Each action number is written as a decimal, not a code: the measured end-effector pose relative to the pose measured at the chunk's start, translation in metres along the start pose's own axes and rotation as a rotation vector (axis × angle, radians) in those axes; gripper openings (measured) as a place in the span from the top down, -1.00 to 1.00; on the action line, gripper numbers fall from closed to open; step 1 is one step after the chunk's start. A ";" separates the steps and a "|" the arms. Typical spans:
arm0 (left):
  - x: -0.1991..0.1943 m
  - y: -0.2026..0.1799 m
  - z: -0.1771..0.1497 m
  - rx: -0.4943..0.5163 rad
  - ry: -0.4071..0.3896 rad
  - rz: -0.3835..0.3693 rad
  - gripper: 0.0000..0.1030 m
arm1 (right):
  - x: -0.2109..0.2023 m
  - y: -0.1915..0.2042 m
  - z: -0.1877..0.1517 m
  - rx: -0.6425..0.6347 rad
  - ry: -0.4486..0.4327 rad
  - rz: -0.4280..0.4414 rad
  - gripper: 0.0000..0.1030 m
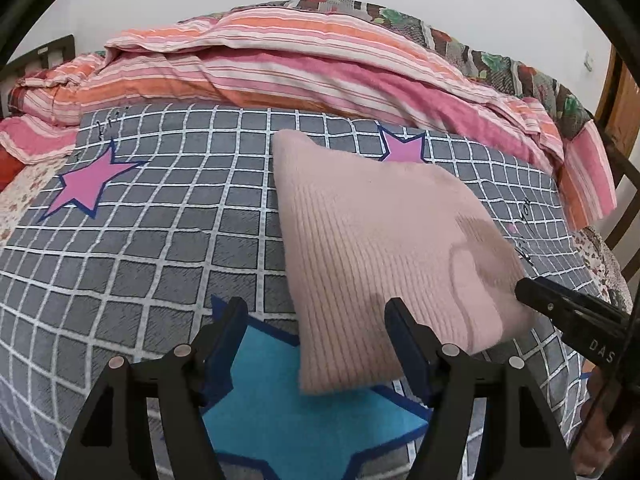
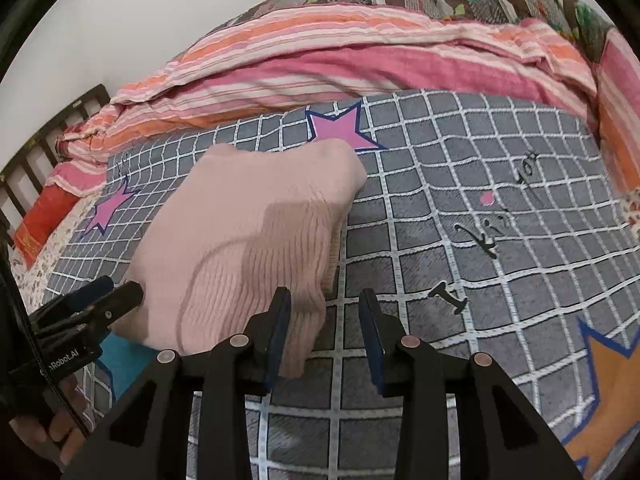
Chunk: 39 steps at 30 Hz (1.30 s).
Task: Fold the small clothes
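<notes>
We see one pale pink ribbed knit garment (image 1: pixel 384 256) lying flat on the bed, already folded into a compact, roughly rectangular bundle. Its ribs run lengthwise along the fabric. In the left wrist view its far corner lies near a pink star printed on the grey checked sheet, and its near corner overlaps a blue star. In the right wrist view the same garment (image 2: pixel 248 240) shows a thick folded edge along its right side.
</notes>
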State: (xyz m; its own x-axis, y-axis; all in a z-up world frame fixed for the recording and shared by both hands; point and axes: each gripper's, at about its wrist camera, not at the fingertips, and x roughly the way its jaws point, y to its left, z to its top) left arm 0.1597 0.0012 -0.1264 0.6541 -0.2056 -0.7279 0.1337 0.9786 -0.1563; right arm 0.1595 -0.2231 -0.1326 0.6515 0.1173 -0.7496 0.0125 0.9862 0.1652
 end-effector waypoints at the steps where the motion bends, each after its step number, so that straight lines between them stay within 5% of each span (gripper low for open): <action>1: -0.002 0.000 0.000 -0.002 -0.001 0.007 -0.35 | -0.003 0.001 0.000 -0.005 0.003 -0.001 0.26; 7: -0.035 -0.006 0.006 0.000 -0.007 0.089 -0.50 | -0.029 0.005 0.000 -0.013 0.022 -0.027 -0.21; 9: -0.050 -0.007 0.008 0.003 -0.024 0.102 -0.60 | -0.042 0.006 0.001 -0.022 0.007 -0.044 -0.60; 12: -0.070 -0.011 0.010 0.008 -0.034 0.081 -0.61 | -0.065 0.011 0.003 -0.028 -0.038 -0.064 -0.73; 24: -0.126 -0.021 -0.002 0.017 -0.049 0.083 -0.62 | -0.130 0.026 -0.007 -0.037 -0.084 -0.078 -0.78; 39: -0.156 -0.021 -0.013 0.024 -0.071 0.106 -0.62 | -0.160 0.033 -0.023 -0.038 -0.103 -0.102 -0.78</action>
State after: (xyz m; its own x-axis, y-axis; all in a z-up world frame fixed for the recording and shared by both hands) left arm 0.0455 0.0129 -0.0180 0.7167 -0.1013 -0.6900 0.0781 0.9948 -0.0649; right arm 0.0384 -0.2068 -0.0217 0.7227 0.0050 -0.6911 0.0557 0.9963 0.0655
